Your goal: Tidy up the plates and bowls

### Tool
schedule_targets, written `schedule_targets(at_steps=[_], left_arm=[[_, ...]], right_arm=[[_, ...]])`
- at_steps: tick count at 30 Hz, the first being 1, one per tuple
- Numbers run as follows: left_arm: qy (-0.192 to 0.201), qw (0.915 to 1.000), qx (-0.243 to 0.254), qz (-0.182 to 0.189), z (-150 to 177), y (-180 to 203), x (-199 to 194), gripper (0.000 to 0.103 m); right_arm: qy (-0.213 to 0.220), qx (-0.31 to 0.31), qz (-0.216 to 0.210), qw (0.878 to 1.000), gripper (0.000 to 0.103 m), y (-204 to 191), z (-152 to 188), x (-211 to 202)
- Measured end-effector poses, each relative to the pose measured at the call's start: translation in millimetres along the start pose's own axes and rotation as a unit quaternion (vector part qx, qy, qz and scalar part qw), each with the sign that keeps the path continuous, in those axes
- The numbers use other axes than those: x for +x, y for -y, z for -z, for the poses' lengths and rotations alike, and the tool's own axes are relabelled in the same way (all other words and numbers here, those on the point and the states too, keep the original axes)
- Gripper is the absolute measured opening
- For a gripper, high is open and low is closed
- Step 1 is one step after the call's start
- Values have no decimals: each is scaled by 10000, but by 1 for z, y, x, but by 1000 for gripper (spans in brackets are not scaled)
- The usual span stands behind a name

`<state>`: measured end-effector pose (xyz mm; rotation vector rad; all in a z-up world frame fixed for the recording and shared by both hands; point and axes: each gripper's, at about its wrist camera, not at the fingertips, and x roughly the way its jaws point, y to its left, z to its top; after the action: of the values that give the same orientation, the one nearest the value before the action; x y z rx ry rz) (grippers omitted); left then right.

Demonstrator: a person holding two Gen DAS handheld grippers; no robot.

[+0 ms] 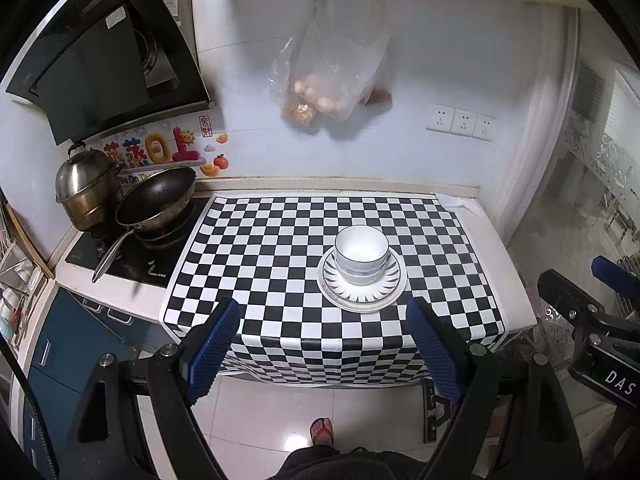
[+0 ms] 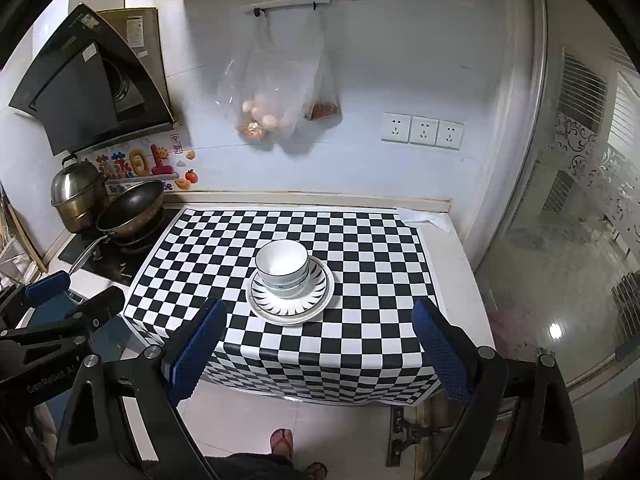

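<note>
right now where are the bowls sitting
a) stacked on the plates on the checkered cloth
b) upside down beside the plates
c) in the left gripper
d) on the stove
a, the bowls sit nested and upright on the plates on the checkered cloth; both grippers are open and empty.

White tiled wall (image 1: pixel 440 60), checkered counter cloth (image 1: pixel 280 248), glossy tile floor (image 1: pixel 256 420)

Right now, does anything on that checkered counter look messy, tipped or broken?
Nothing stands out. The bowls sit nested and upright in the middle of the stacked plates on the checkered mat; no spill or chip shows. Only the mat's far right corner is slightly lifted. Both grippers, left gripper and right gripper, are open and empty.
</note>
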<state>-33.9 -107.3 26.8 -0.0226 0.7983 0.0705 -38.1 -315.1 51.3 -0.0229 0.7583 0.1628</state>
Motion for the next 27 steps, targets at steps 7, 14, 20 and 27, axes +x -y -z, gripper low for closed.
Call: schedule_targets(at_steps=[7, 14, 20, 27], left_arm=[[8, 10000, -19, -7, -2, -1, 2, 85], [-24, 10000, -87, -33, 0, -3, 2, 85], [-34, 9999, -138, -46, 1, -4, 3, 85], [-38, 9999, -133, -16, 0, -6, 4, 85]], right_arm=[[6, 9, 35, 10000, 96, 1, 0, 1], [6, 13, 34, 10000, 96, 0, 0, 1], [-10, -19, 21, 10000, 96, 1, -2, 2], [-4, 3, 19, 10000, 96, 0, -3, 1]])
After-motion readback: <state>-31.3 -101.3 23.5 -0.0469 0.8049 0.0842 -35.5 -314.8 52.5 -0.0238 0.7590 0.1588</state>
